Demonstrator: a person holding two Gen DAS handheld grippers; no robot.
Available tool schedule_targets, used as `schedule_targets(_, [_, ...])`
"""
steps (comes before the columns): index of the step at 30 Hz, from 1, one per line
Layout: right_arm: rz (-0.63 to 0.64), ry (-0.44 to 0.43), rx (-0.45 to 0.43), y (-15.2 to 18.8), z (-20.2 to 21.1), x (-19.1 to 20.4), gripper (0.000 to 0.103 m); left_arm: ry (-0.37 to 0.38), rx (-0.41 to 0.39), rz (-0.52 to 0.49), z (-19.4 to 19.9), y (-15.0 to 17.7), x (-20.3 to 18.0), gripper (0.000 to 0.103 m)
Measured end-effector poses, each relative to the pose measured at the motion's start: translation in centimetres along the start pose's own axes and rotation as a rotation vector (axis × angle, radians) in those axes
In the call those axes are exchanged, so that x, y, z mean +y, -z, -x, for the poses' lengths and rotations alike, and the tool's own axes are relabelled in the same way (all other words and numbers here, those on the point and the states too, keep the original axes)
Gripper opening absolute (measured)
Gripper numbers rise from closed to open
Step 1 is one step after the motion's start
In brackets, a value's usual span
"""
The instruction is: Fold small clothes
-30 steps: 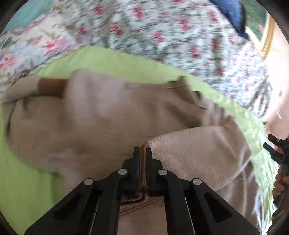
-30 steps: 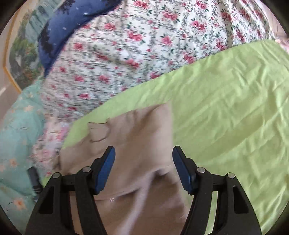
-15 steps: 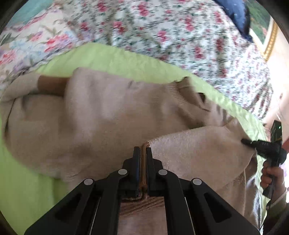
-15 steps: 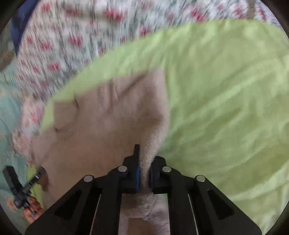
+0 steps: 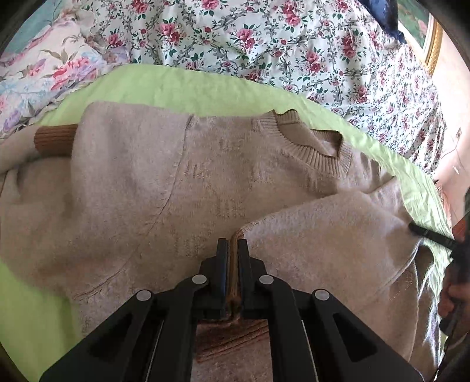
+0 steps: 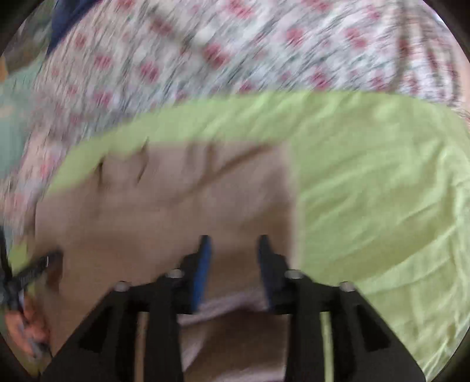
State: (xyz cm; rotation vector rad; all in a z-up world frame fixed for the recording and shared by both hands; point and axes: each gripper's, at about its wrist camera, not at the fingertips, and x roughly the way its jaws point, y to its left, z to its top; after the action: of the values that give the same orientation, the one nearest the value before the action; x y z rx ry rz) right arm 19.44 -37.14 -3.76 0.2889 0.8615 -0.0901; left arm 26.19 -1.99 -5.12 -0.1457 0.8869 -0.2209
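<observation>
A beige knitted sweater [image 5: 147, 188] lies on a green sheet [image 5: 176, 85], neck opening toward the far right and a brown cuff at the left. Its lower part is folded up over the body. My left gripper [image 5: 232, 246] is shut on the brown ribbed hem at the fold's corner. In the blurred right wrist view my right gripper [image 6: 233, 244] hovers over the sweater [image 6: 176, 205] near its right edge. Its jaws are opening, with the cloth lying loose between the blue pads. The right gripper's tip [image 5: 431, 235] also shows at the fold's far corner.
A floral quilt [image 5: 264, 44] covers the bed beyond the sheet, with a blue pillow [image 5: 379, 11] and a gold picture frame [image 5: 431, 44] at the far right. Bare green sheet [image 6: 382, 191] stretches to the right of the sweater. A hand [image 6: 26, 332] holds the left gripper.
The right gripper went from open to shut on the sweater's edge, and now stands apart again with the cloth released. The left gripper has kept its grip on the hem.
</observation>
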Motion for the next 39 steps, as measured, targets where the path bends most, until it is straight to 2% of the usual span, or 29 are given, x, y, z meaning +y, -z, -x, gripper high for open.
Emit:
schedule_targets(2, [-0.011,0.058,0.050,0.8,-1.4,-0.6,0.036,-0.022,-0.010,-0.009,1.0,0.4,0.7,0.008])
schedule_targets(4, [-0.080,0.025,0.023,1.1,-0.8,-2.1,0.036,-0.045,-0.015,-0.019,2.4,0.7,1.9,0.008])
schedule_targets(6, [-0.112,0.036,0.006,1.0,1.0,-2.0,0.040,-0.073,-0.034,-0.014,4.2,0.8,3.3,0.008])
schedule_targets(8, [-0.106,-0.032,-0.027,0.9,2.6,-0.9,0.048,-0.106,-0.070,-0.012,6.0,0.3,4.9,0.008])
schedule_targets(9, [-0.095,-0.101,-0.038,1.4,3.8,0.0,0.050,-0.130,-0.084,-0.016,6.7,0.0,5.5,0.011])
schedule_targets(10, [-0.084,-0.133,-0.040,1.6,4.5,0.8,0.053,-0.163,-0.101,-0.022,7.4,-0.4,6.3,0.015])
schedule_targets(11, [-0.068,-0.158,-0.040,1.9,4.8,1.8,0.054,-0.192,-0.115,-0.029,7.9,-0.9,7.0,0.027])
schedule_targets(12, [-0.047,-0.186,-0.038,2.4,5.4,2.8,0.054,-0.233,-0.127,-0.038,8.2,-1.5,7.8,0.047])
schedule_targets(14, [-0.024,-0.247,-0.023,3.2,5.8,4.8,0.055,-0.357,-0.168,-0.073,8.7,-3.1,9.4,0.070])
schedule_targets(15, [-0.026,-0.275,-0.009,3.8,5.8,5.7,0.055,-0.386,-0.180,-0.094,8.7,-3.7,9.9,0.083])
schedule_targets(17, [-0.030,-0.308,0.007,4.6,6.0,6.5,0.055,-0.456,-0.171,-0.143,7.8,-5.1,10.9,0.095])
schedule_targets(19, [-0.041,-0.334,0.028,5.5,5.9,7.1,0.055,-0.501,-0.155,-0.226,6.2,-6.4,11.8,0.096])
schedule_targets(22, [-0.088,-0.369,0.052,6.4,5.7,7.4,0.055,-0.561,-0.091,-0.337,2.6,-7.7,12.6,0.096])
schedule_targets(23, [-0.100,-0.374,0.056,6.8,5.7,7.6,0.055,-0.569,-0.071,-0.350,1.6,-8.0,13.0,0.095])
schedule_targets(25, [-0.119,-0.368,0.066,6.8,5.3,7.5,0.055,-0.556,-0.027,-0.344,-0.1,-8.4,13.8,0.065])
schedule_targets(26, [-0.120,-0.360,0.065,6.7,5.2,7.4,0.055,-0.519,0.009,-0.316,-0.7,-8.6,14.6,0.019])
schedule_targets(27, [-0.122,-0.355,0.064,6.7,5.1,7.4,0.055,-0.485,0.039,-0.270,-1.0,-8.9,15.4,0.007])
schedule_targets(29, [-0.124,-0.353,0.063,6.6,5.1,7.4,0.055,-0.421,0.012,-0.184,0.1,-9.2,16.5,0.006])
schedule_targets(32, [-0.114,-0.359,0.047,6.5,5.7,7.6,0.055,-0.305,-0.082,-0.089,4.5,-8.8,16.1,0.006])
schedule_targets(36, [-0.116,-0.375,0.018,6.4,6.7,7.2,0.055,-0.147,-0.189,-0.081,10.2,-7.8,11.6,0.006])
schedule_targets(39, [-0.125,-0.373,-0.002,6.5,7.6,6.7,0.055,-0.001,-0.229,-0.116,12.4,-7.0,6.5,0.006])
